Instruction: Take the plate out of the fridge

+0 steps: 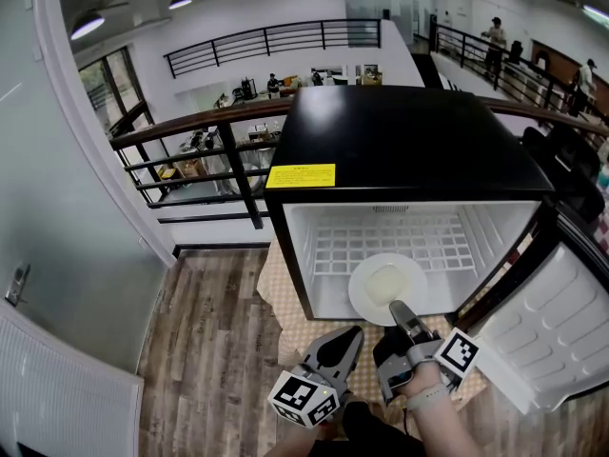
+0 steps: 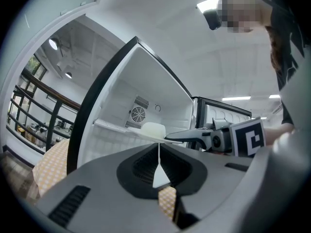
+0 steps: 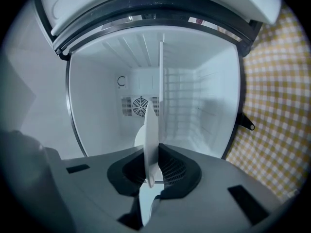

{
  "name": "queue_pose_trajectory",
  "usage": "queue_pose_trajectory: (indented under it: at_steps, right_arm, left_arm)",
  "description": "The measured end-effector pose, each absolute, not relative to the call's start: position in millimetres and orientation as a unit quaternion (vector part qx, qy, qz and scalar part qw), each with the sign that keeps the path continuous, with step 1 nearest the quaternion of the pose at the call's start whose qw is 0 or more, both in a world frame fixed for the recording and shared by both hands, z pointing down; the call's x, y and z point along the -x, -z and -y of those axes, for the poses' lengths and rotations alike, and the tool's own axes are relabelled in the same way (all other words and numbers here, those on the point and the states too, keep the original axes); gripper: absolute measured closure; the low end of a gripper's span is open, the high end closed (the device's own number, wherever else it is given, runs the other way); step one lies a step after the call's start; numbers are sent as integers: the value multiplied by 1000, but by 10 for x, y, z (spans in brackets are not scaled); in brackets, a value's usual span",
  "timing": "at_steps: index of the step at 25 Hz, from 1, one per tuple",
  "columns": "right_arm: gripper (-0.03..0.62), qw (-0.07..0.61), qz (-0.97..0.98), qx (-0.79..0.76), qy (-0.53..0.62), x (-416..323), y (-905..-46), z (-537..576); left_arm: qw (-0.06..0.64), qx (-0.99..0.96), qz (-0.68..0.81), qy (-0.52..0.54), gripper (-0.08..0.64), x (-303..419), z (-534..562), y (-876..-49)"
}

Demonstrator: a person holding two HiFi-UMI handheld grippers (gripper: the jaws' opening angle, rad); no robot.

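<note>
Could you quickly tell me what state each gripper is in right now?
Left gripper: closed, empty.
Right gripper: closed on the plate at its rim.

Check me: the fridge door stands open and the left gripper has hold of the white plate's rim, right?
Not the left: the right gripper has hold of the white plate by its rim, clamped between its jaws in the right gripper view. The fridge door does stand open.

One round white plate, shallow, bearing a pale lump at its centre; lies level at the front of the compartment, above the white wire shelf. One small black fridge, white inside, yellow label on top; door swung open to the right.
</note>
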State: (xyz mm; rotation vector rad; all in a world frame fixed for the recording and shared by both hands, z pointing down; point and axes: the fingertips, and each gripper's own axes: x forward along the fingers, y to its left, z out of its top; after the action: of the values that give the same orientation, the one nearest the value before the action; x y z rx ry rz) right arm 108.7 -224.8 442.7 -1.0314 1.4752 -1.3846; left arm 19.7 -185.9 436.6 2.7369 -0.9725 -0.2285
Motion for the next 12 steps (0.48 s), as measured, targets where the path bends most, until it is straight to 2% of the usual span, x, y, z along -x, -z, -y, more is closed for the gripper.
queue_pose_trajectory:
  at_steps: [12]
  right_arm:
    - [540,426,-582,411,557,-1083,-4468,2116]
  left_arm:
    - [108,-934,331,75,543,-166,1749,-4335]
